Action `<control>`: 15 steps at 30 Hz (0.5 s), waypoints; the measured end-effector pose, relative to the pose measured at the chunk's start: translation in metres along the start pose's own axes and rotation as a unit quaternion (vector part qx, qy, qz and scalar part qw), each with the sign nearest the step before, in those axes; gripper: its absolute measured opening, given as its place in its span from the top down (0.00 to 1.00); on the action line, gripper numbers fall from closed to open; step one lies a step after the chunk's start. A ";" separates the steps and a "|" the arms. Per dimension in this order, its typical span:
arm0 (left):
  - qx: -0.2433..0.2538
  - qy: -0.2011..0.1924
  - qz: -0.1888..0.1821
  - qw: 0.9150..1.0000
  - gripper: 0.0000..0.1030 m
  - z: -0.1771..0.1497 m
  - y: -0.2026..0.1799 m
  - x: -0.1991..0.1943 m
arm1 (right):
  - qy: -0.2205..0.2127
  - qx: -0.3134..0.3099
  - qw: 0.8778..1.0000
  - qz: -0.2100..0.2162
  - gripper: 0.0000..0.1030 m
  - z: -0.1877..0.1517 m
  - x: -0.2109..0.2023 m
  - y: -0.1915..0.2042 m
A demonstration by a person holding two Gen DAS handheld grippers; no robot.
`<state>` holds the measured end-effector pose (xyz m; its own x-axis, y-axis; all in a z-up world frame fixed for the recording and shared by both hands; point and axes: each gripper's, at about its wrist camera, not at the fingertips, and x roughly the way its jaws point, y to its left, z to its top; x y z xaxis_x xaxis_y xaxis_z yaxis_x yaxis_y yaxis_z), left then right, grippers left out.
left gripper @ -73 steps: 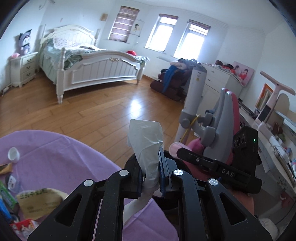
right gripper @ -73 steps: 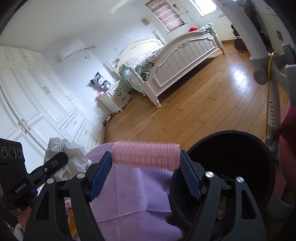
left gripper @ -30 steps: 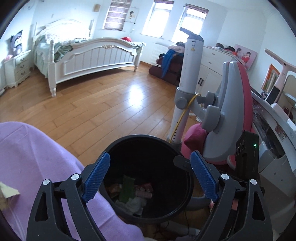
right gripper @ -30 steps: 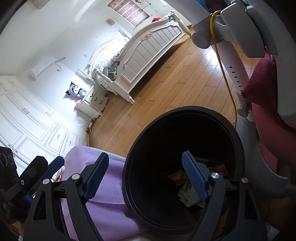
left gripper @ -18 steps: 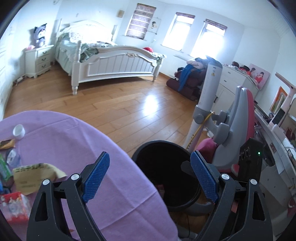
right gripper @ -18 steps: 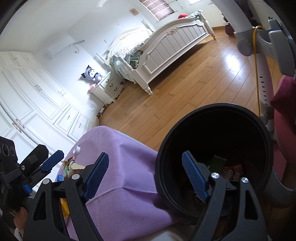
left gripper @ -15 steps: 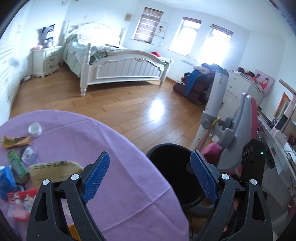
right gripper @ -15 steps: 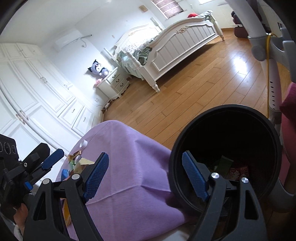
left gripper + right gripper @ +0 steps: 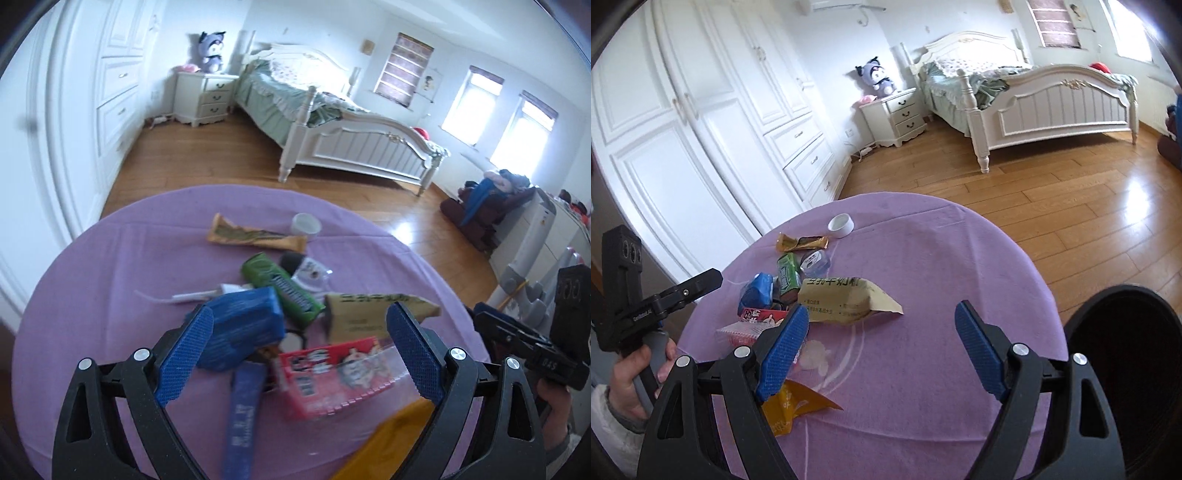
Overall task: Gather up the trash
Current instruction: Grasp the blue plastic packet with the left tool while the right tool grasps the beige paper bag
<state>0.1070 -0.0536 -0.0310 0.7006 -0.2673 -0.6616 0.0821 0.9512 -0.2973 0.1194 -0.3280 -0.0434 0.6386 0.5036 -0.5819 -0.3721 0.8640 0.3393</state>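
Note:
A pile of trash lies on the round purple-clothed table (image 9: 110,277): a blue packet (image 9: 243,325), a green wrapper (image 9: 280,284), a red-and-white packet (image 9: 332,373), a tan paper pouch (image 9: 369,314) and a white cap (image 9: 306,225). My left gripper (image 9: 299,354) hovers over the pile, its jaws opening wide with no pad pressing on anything. My right gripper (image 9: 881,352) stands open above bare cloth, just right of the tan pouch (image 9: 846,299) and a yellow wrapper (image 9: 794,406). The black bin (image 9: 1126,350) sits at the table's right edge.
A hand (image 9: 639,369) holds the left gripper's handle at the table's left. Beyond the table are wooden floor (image 9: 1052,192), white wardrobes (image 9: 701,110), a nightstand (image 9: 207,98) and a white bed (image 9: 351,147). A gold wrapper (image 9: 255,238) lies near the cap.
Both grippers let go of what they held, a tissue and a pink roller, over the bin. Both then swung left from the bin to the trash pile on the table.

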 end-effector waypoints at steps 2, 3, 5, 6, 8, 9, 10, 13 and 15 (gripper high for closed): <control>-0.011 0.010 0.002 1.000 0.09 -0.001 0.016 0.004 | 0.012 -0.027 1.000 0.000 0.22 0.008 0.016 0.011; -0.017 0.013 0.002 1.000 0.09 -0.001 0.023 0.006 | 0.018 -0.039 0.999 -0.001 0.22 0.011 0.023 0.015; -0.023 0.025 -0.001 0.999 0.09 -0.001 0.031 0.014 | 0.034 -0.064 0.997 -0.004 0.22 0.017 0.040 0.022; -0.023 0.031 -0.002 0.999 0.09 -0.001 0.032 0.019 | 0.043 -0.075 0.996 -0.005 0.22 0.019 0.048 0.024; -0.022 0.039 -0.001 0.999 0.09 -0.001 0.035 0.028 | 0.062 -0.099 0.993 -0.002 0.24 0.022 0.064 0.030; -0.023 0.042 -0.002 0.999 0.09 -0.001 0.036 0.032 | 0.072 -0.111 0.991 0.002 0.25 0.023 0.070 0.032; -0.024 0.045 -0.004 0.999 0.09 -0.002 0.036 0.036 | 0.085 -0.122 0.989 0.006 0.27 0.022 0.076 0.034; -0.025 0.055 -0.009 0.998 0.18 -0.002 0.035 0.046 | 0.125 -0.149 0.981 0.023 0.33 0.019 0.088 0.039; -0.019 0.055 -0.010 0.998 0.26 -0.003 0.035 0.050 | 0.139 -0.147 0.978 0.046 0.42 0.017 0.089 0.040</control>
<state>0.1433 -0.0343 -0.0767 0.6176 -0.3027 -0.7259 0.0671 0.9399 -0.3348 0.1733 -0.2482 -0.0690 0.4006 0.5242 -0.7515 -0.6232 0.7571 0.1960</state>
